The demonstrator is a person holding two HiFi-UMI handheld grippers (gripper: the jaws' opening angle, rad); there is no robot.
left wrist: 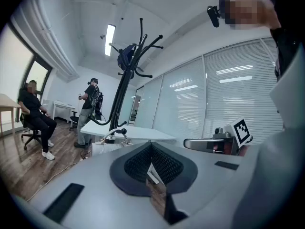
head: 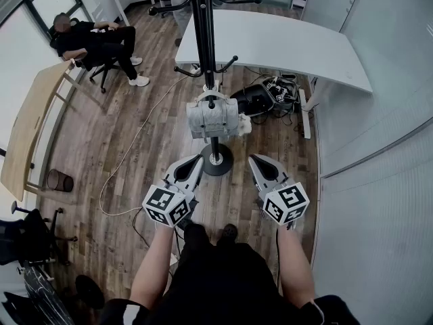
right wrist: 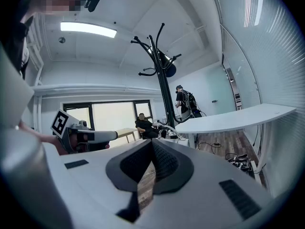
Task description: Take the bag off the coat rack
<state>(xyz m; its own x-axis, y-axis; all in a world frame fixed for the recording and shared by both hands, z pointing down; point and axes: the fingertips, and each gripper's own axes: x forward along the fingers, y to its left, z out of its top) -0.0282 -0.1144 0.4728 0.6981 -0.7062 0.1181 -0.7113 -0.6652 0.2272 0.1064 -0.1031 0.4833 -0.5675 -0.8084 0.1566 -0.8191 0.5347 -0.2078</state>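
Observation:
A black coat rack (head: pixel 203 39) stands ahead of me on a round base (head: pixel 216 161). A pale grey bag (head: pixel 213 119) hangs by its handles from a low hook on the pole. In the left gripper view the rack (left wrist: pixel 125 89) carries a dark object (left wrist: pixel 126 56) near its top, and the pale bag (left wrist: pixel 106 146) peeks over the gripper body. My left gripper (head: pixel 195 160) and right gripper (head: pixel 254 160) are level with the base, short of the bag and on either side of it. Both are shut and hold nothing (left wrist: pixel 151 146) (right wrist: pixel 152 144).
A white desk (head: pixel 284 46) stands behind the rack, with cables and gear (head: pixel 270 93) on the floor under it. A person sits on a chair (head: pixel 95 42) at the far left, by a wooden table (head: pixel 30 124) and a bin (head: pixel 59 180). A glass partition runs along the right.

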